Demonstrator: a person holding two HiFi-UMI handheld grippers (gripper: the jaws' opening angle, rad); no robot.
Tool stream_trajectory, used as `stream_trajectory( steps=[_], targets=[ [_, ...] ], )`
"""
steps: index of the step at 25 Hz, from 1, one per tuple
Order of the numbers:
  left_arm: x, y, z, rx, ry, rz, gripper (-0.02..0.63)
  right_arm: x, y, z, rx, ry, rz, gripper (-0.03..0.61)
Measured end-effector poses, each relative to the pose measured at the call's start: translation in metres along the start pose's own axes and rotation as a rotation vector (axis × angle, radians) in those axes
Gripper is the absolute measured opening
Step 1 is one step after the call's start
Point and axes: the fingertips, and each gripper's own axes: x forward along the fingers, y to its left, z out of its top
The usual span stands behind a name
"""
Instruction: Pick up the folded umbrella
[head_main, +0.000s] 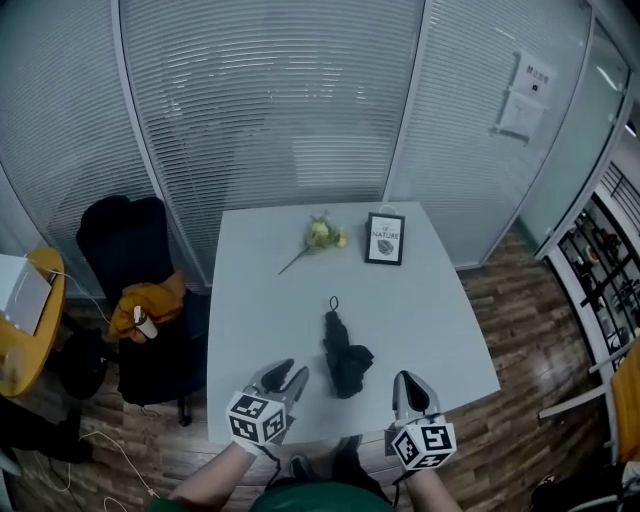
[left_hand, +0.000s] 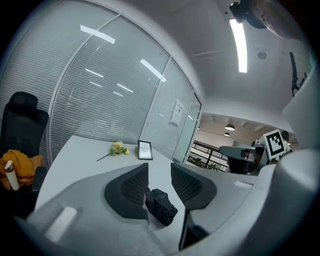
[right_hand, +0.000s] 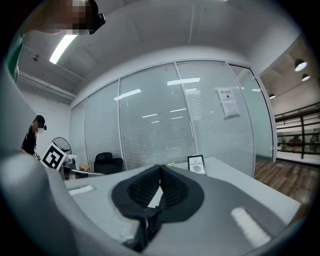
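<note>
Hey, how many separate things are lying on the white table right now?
3. A folded black umbrella near the front edge, a yellow flower at the far side, and a framed picture standing just right of the flower. Nothing seems hidden.

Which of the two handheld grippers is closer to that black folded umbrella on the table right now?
Left, narrowly. The left gripper sits just left of the folded umbrella, which shows right ahead of its jaws. The right gripper is a little farther off, to its right.
</note>
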Motion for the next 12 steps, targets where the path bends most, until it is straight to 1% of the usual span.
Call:
stream_trajectory(
  steps=[4, 7, 10, 12],
  targets=[
    [0.049, 0.005, -0.020, -0.060, 0.107, -0.013, 0.150, 0.027, -0.028, -0.012, 0.036, 0.021, 0.014, 0.003],
    [0.088, 0.014, -0.038, -0.102, 0.183, -0.007, 0.155, 0.046, -0.051, -0.027, 0.071, 0.058, 0.020, 0.003],
    [0.130, 0.026, -0.056, -0.147, 0.238, 0.014, 0.180, 0.064, -0.077, -0.045, 0.097, 0.103, 0.023, 0.003],
    [0.157, 0.036, -0.071, -0.188, 0.279, 0.042, 0.214, 0.075, -0.095, -0.054, 0.113, 0.128, 0.021, 0.003]
  ],
)
